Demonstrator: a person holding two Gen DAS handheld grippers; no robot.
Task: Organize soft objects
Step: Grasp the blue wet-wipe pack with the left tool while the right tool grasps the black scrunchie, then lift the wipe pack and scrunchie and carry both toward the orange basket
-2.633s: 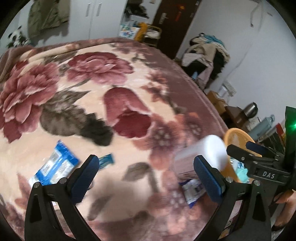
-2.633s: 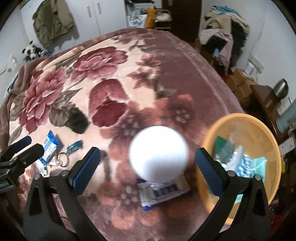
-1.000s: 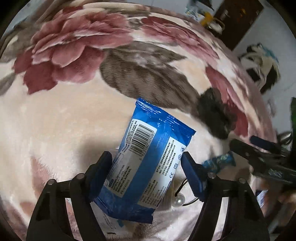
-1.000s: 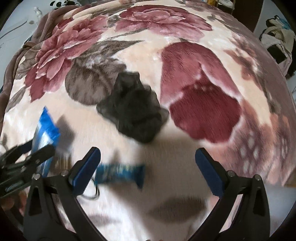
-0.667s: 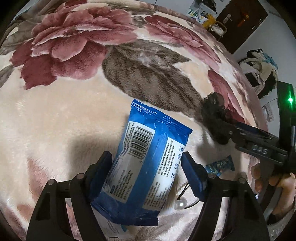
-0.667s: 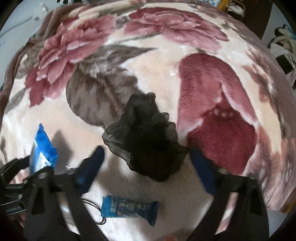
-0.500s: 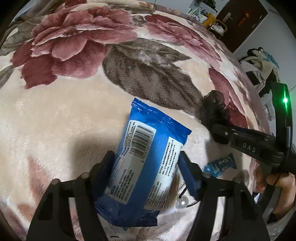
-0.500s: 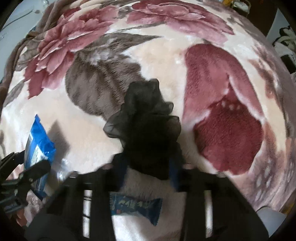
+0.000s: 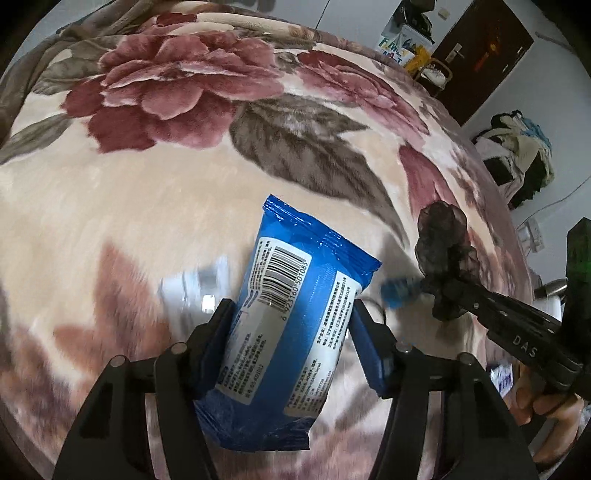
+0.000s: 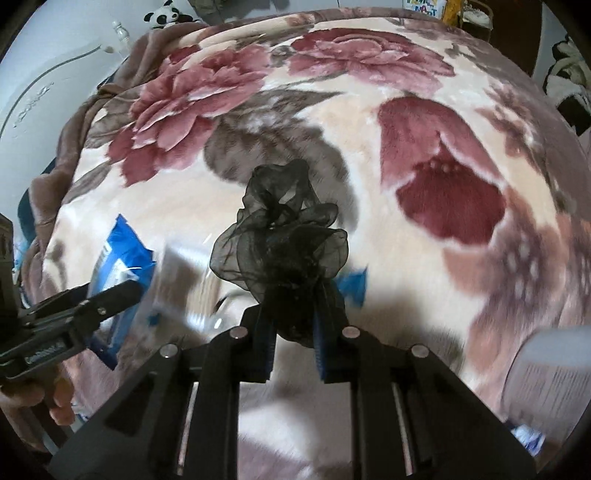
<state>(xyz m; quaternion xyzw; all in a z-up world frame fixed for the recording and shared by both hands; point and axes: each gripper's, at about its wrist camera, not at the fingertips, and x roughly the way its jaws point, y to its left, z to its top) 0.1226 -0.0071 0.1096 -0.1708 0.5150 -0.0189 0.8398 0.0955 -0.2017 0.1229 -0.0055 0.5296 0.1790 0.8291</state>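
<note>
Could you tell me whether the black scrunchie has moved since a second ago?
Yes: the black scrunchie has left the floral blanket, lifted in the right gripper.

A floral blanket (image 9: 155,206) covers the bed, with a panda toy (image 10: 162,17) and a dark door (image 9: 484,55) behind.

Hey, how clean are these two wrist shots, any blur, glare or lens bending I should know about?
Left wrist view: the blue wipes pack in the jaws is sharp with some glare on its foil, while the blanket below smears with motion blur. Right wrist view: the black gauze scrunchie is crisp, everything low on the blanket is streaked. Both views bulge like a fisheye, with dark corners.
</note>
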